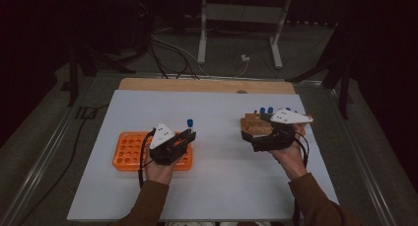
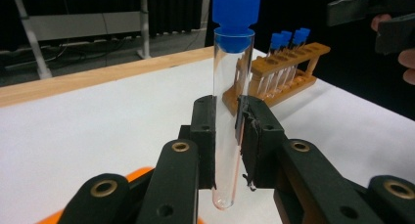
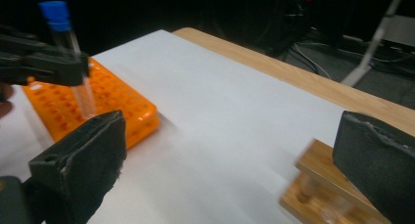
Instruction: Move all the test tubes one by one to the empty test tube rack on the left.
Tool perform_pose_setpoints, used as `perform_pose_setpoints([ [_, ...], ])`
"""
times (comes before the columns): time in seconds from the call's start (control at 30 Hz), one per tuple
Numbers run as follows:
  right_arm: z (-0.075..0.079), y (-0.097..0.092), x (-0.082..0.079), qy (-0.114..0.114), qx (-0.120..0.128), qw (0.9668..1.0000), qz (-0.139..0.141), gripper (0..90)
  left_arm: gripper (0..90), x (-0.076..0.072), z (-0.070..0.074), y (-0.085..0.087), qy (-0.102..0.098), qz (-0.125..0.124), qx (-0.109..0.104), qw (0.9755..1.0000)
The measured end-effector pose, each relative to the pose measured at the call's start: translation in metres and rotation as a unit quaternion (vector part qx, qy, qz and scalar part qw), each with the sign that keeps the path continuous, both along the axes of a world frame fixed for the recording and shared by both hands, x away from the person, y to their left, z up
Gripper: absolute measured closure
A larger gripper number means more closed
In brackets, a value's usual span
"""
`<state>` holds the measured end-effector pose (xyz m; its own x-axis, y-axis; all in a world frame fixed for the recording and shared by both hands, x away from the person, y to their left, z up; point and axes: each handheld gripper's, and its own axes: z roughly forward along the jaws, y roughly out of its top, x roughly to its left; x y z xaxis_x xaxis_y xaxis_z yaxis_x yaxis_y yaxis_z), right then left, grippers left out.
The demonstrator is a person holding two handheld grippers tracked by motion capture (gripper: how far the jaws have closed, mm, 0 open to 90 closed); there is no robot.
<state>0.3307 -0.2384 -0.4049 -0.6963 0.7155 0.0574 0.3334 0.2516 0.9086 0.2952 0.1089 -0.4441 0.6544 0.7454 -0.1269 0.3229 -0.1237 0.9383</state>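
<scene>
Left gripper (image 2: 227, 136) is clamped on a clear glass test tube with a blue cap (image 2: 230, 111), pads pressing its lower half, tube upright, rounded bottom hanging free below the jaws. In the high view the tube's cap (image 1: 190, 122) stands just past the far right corner of the orange plastic tube rack (image 1: 129, 150), above the white table sheet (image 1: 217, 186). Right gripper (image 3: 230, 170) has its jaws spread wide, nothing between them. It sits over the near end of the wooden tube rack (image 1: 254, 126), well apart from the left gripper. That rack holds several more blue-capped tubes (image 2: 288, 40) at its far end. Bare wooden table edge (image 1: 197, 84) runs beyond the sheet.
</scene>
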Motion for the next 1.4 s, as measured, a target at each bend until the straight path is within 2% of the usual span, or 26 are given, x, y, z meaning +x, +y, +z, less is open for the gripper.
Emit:
perform_pose_setpoints([
  [0.1, -0.006, -0.012, -0.001, 0.005, 0.003, 0.9999, -0.015, 0.0, 78.4, -0.003, -0.004, 0.004, 0.003, 0.003, 0.001, 1.0000],
  [0.4, -0.020, -0.031, -0.005, 0.021, 0.011, 0.9992, -0.031, 0.0, 78.2, -0.013, -0.018, 0.011, 0.012, 0.002, 0.008, 0.9999],
  [0.57, -0.022, -0.040, -0.013, 0.012, 0.012, 0.9990, -0.040, 0.0, 78.2, -0.017, -0.024, 0.013, 0.019, -0.003, 0.014, 0.9997],
  [0.73, -0.026, -0.044, -0.024, 0.005, 0.007, 0.9990, -0.044, 0.0, 78.1, -0.020, -0.030, 0.013, 0.031, -0.008, 0.031, 0.9990],
  [0.87, -0.032, -0.048, -0.029, 0.007, 0.018, 0.9989, -0.042, 0.0, 77.8, -0.022, -0.034, 0.014, 0.037, -0.007, 0.042, 0.9984],
  [0.97, -0.038, -0.048, -0.029, 0.014, 0.017, 0.9989, -0.040, 0.0, 77.7, -0.024, -0.037, 0.013, 0.044, -0.008, 0.053, 0.9976],
  [1.0, -0.039, -0.047, -0.029, 0.015, 0.012, 0.9991, -0.039, 0.0, 77.8, -0.024, -0.039, 0.012, 0.048, -0.008, 0.063, 0.9969],
  [1.13, -0.040, -0.047, -0.029, 0.015, 0.019, 0.9991, -0.036, 0.0, 77.7, -0.026, -0.042, 0.008, 0.057, -0.008, 0.085, 0.9947],
  [1.23, -0.040, -0.048, -0.029, 0.015, 0.022, 0.9990, -0.037, 0.0, 77.7, -0.026, -0.042, 0.008, 0.058, -0.010, 0.092, 0.9940],
  [1.4, -0.041, -0.049, -0.029, 0.016, 0.022, 0.9989, -0.037, 0.0, 77.7, -0.026, -0.046, 0.006, 0.072, -0.008, 0.120, 0.9901],
])
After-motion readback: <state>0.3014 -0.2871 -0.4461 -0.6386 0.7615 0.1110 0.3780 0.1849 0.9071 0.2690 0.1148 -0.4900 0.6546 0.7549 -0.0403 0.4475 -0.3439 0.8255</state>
